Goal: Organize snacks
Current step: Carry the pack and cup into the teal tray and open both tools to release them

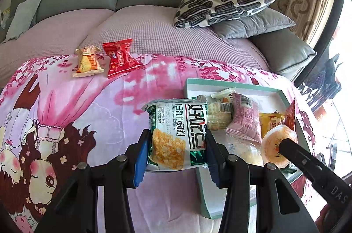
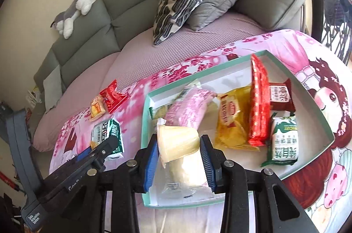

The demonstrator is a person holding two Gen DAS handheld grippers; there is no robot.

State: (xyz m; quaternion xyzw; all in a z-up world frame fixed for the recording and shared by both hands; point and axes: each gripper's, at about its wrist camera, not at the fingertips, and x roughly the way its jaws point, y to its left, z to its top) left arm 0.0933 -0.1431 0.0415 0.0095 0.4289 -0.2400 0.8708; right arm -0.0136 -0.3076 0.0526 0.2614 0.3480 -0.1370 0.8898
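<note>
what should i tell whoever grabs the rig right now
Left gripper: shut on the green-and-white snack packet, held beside the teal tray.
Right gripper: shut on a jelly cup, over the tray's near end.
Done: several packets lie in the tray.
Left: set down both held items, then fetch the orange packet and red packet on the pink blanket.

Both wrist views look closely down their fingers toward 12 o'clock, sharing the teal-rimmed white cardboard tray (image 1: 233, 81) (image 2: 222, 63).

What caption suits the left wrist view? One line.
Left gripper clamps a green snack packet beside the teal tray of snacks.
</note>
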